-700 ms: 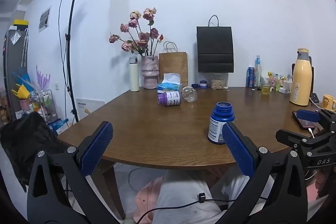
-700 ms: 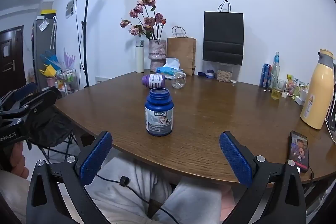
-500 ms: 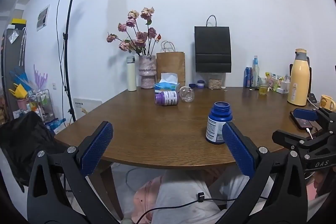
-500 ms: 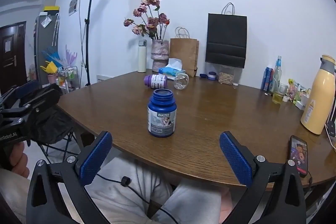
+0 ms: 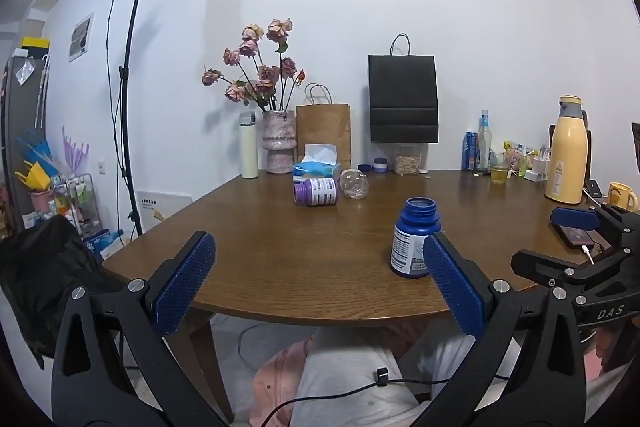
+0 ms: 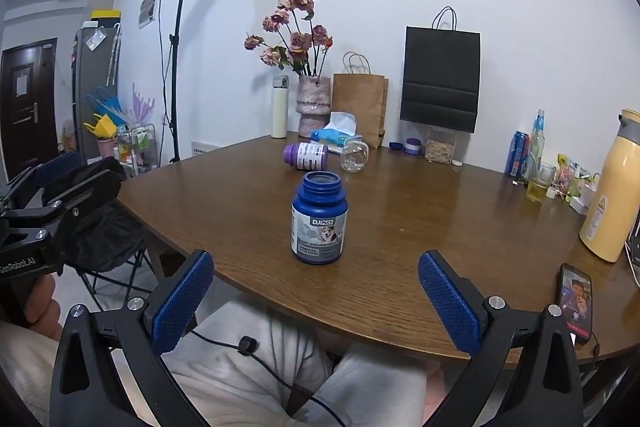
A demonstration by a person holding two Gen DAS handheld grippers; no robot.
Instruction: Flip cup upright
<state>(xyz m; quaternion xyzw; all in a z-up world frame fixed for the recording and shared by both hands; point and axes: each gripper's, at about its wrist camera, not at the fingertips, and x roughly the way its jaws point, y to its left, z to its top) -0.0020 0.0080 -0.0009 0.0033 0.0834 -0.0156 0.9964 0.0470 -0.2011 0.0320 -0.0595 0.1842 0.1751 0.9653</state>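
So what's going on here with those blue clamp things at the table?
A seated person holds a two-finger gripper in each hand, left gripper and right gripper, both open and empty, held back at the near edge of the wooden table. A blue bottle stands upright with no cap just ahead. Farther back, a purple bottle and a clear glass cup lie on their sides. Nothing is being touched.

Brown wood-grain bench [image 6: 420,227], a blue bottle [image 6: 319,221] with white-grey label, a purple one [image 6: 306,155] beyond, clear glass cup [image 6: 354,156], black bag [image 6: 440,83], blue dimpled tool pads [image 6: 182,301].
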